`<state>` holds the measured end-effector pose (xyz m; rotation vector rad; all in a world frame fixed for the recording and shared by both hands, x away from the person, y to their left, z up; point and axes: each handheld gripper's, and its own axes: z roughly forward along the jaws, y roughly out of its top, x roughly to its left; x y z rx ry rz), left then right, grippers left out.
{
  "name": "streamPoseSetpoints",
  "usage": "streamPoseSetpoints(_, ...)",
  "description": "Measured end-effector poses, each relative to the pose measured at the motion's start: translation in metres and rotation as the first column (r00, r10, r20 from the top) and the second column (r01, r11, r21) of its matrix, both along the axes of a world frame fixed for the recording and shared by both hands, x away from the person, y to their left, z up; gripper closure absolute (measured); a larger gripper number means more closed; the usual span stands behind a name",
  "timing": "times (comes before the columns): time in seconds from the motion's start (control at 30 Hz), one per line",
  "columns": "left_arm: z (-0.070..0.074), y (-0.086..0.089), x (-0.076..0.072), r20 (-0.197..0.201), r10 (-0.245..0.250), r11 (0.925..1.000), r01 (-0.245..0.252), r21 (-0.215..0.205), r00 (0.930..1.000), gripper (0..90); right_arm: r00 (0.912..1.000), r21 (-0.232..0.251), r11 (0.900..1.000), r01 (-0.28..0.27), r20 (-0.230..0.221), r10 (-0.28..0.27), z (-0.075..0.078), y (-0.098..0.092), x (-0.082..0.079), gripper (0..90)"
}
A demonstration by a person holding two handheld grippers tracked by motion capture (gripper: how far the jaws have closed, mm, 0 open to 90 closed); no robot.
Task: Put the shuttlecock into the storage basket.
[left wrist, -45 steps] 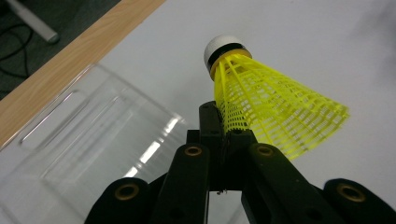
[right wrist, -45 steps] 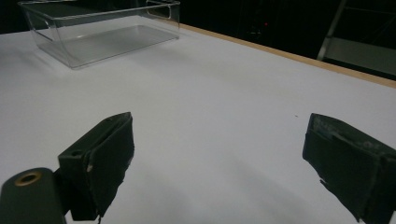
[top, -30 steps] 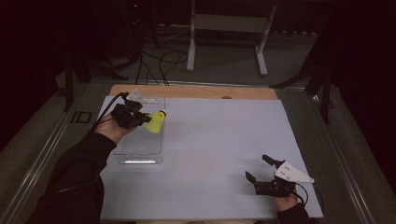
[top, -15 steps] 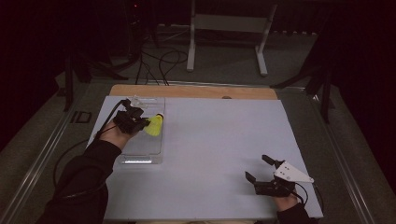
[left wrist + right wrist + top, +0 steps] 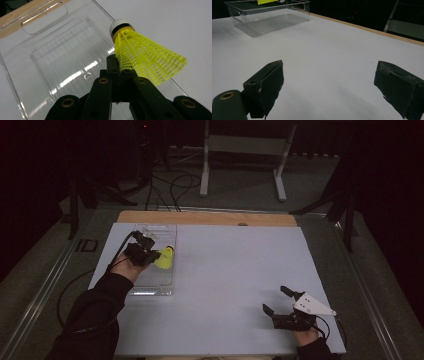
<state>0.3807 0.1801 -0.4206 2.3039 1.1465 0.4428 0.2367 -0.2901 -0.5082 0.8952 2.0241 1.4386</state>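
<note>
Yellow plastic mesh forms the skirt of a shuttlecock (image 5: 147,60), which has a white cork tip with a black band. The left gripper (image 5: 120,72) clamps the skirt's edge between its closed black jaws. In the left gripper view the shuttlecock's cork points toward 11 o'clock and its flared skirt opens toward 4 o'clock, held above the right-hand wall of a clear plastic bin (image 5: 62,55).

In the high view the left gripper (image 5: 150,254) sits over the bin (image 5: 150,285) at about 10 o'clock on the white tabletop (image 5: 235,270), with the shuttlecock (image 5: 165,258) sticking out from it toward 3 o'clock, above the bin's right side. The person's dark-sleeved left forearm (image 5: 100,305) reaches in from 7 o'clock, and a black cable (image 5: 67,290) loops off the table's left edge.

The right gripper (image 5: 280,302) rests low at about 5 o'clock on the tabletop, well apart from the bin, with a grey three-cornered plate (image 5: 312,305) on top. Its jaws stand wide apart with nothing between them; in the right gripper view (image 5: 329,82) only bare white surface (image 5: 324,50) lies between the two pads. That view also shows the bin (image 5: 269,22) far off at 11 o'clock, with a bit of yellow above its rim, and the table's wooden far edge (image 5: 367,28) running toward 3 o'clock.
</note>
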Motion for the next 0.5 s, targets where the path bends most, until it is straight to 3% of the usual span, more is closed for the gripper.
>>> streamPoseSetpoints(0.5,-0.014,-0.001,0.004,-0.035,0.014,0.9998,-0.013,0.015,0.9993,89.6,1.0000,-0.001,1.000,-0.002,-0.002,0.002,0.000,0.000,0.000,8.9)
